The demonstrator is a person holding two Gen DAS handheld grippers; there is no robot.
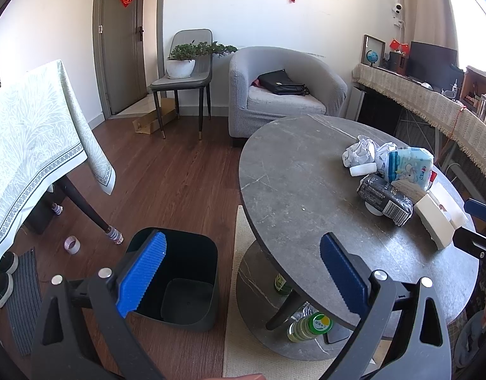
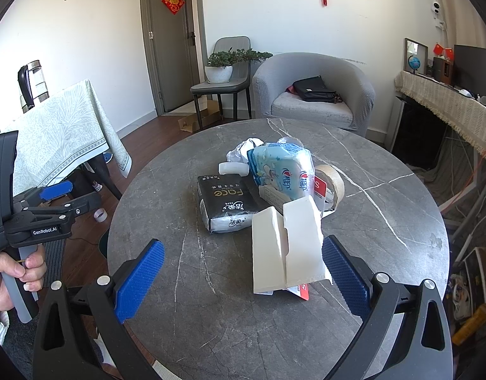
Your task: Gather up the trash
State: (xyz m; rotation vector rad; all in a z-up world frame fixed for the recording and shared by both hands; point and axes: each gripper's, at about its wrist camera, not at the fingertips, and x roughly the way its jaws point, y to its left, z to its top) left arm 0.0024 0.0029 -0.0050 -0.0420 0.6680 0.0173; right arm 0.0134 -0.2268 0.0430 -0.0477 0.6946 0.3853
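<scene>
A pile of trash lies on the round grey table (image 2: 211, 285): a white torn carton (image 2: 284, 247), a black tissue pack (image 2: 225, 202), a blue-white tissue pack (image 2: 281, 167), crumpled white paper (image 2: 243, 150), a small white bottle (image 2: 232, 168) and a tape roll (image 2: 331, 183). My right gripper (image 2: 243, 272) is open just in front of the white carton. My left gripper (image 1: 243, 272) is open, between the table edge (image 1: 274, 190) and the empty black bin (image 1: 179, 285) on the floor. The pile also shows in the left wrist view (image 1: 388, 174).
A grey armchair (image 2: 316, 95) with a black bag stands behind the table. A chair with a potted plant (image 2: 220, 66) is by the door. A cloth-covered table (image 1: 30, 145) is at left. Bottles (image 1: 309, 326) stand under the round table. A tape roll (image 1: 72, 244) lies on the floor.
</scene>
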